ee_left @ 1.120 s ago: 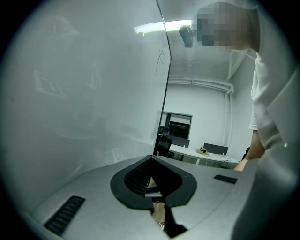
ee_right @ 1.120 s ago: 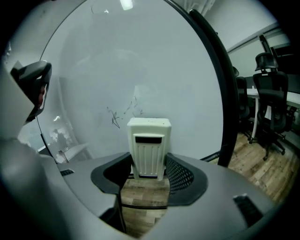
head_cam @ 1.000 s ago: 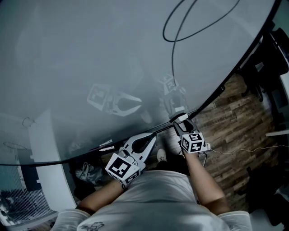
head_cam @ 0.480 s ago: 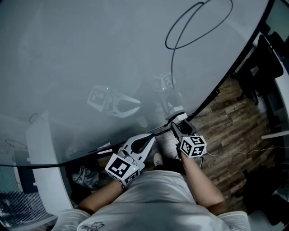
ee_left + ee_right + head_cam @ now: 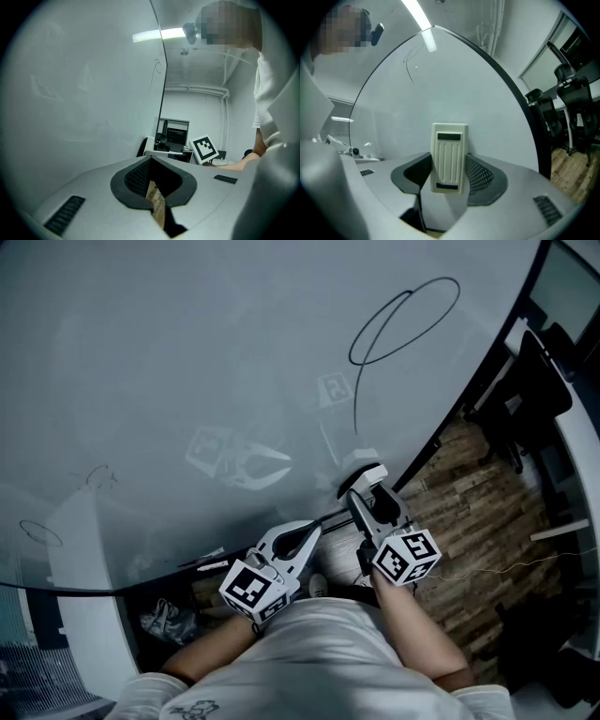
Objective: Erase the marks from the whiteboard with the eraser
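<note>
Across the head view, the right gripper (image 5: pixel 364 486) is holding the eraser (image 5: pixel 362 465) at the lower edge of the whiteboard (image 5: pixel 187 352), below the looped black mark (image 5: pixel 403 320). The left gripper (image 5: pixel 298 538) is hovering just beside it, near that edge. Along the left gripper view, its jaws are pressing together at the tips. Along the right gripper view, both jaws are pinching the ribbed cream eraser by its sides, with the whiteboard behind it.

1. Whiteboard (image 5: pixel 169 352) face is bare and wide open for sweeping, up to the loop mark (image 5: pixel 405 317) near its right edge.
2. Past the whiteboard's right edge, black chairs (image 5: pixel 536 376) crowd in.
3. Under its lower edge sits dark clutter (image 5: pixel 164 620).
</note>
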Tool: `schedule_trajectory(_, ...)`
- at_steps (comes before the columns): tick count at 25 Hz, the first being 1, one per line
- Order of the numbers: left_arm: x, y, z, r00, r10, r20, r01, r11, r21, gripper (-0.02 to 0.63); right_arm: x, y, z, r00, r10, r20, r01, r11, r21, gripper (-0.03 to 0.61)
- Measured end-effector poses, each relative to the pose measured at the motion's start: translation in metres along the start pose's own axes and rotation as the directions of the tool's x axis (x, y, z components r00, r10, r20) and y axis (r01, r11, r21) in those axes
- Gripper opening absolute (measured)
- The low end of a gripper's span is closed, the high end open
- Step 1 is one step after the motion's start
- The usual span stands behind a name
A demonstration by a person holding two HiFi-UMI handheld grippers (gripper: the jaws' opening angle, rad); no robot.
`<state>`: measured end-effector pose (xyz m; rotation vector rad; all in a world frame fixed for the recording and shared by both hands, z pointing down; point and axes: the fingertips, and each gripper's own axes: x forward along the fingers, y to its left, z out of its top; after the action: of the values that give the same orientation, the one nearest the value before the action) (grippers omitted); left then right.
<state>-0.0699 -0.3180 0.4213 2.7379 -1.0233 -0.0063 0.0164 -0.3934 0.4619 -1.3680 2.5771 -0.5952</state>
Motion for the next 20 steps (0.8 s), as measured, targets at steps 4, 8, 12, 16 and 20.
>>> schedule_trajectory(4,0.001,0.002,0.0,1.0,-0.003,0.001,0.003,1.0,-0.005,0.006,0.003,0.007,0.013,1.0,0.014,0.024,-0.013,0.998,-0.06,0.235)
schedule_trajectory(8,0.0,0.001,0.0,1.0,0.004,-0.014,-0.004,1.0,-0.008,0.006,0.002,0.0,-0.004,1.0,-0.006,0.02,0.009,0.99,-0.137,0.235)
schedule_trajectory(12,-0.002,0.0,-0.003,0.999,0.016,-0.031,-0.017,1.0,-0.011,0.006,0.005,-0.021,-0.051,0.998,-0.033,-0.049,0.027,0.993,-0.116,0.235)
schedule_trajectory(16,-0.01,0.004,-0.015,0.998,0.039,-0.047,-0.04,0.999,-0.014,0.006,0.008,-0.048,-0.097,0.989,-0.069,-0.129,0.052,0.991,-0.126,0.235)
schedule_trajectory(20,-0.018,0.004,-0.025,0.997,0.061,-0.054,-0.061,0.998,0.006,0.006,0.005,-0.078,-0.14,0.967,-0.102,-0.232,0.074,0.989,-0.126,0.235)
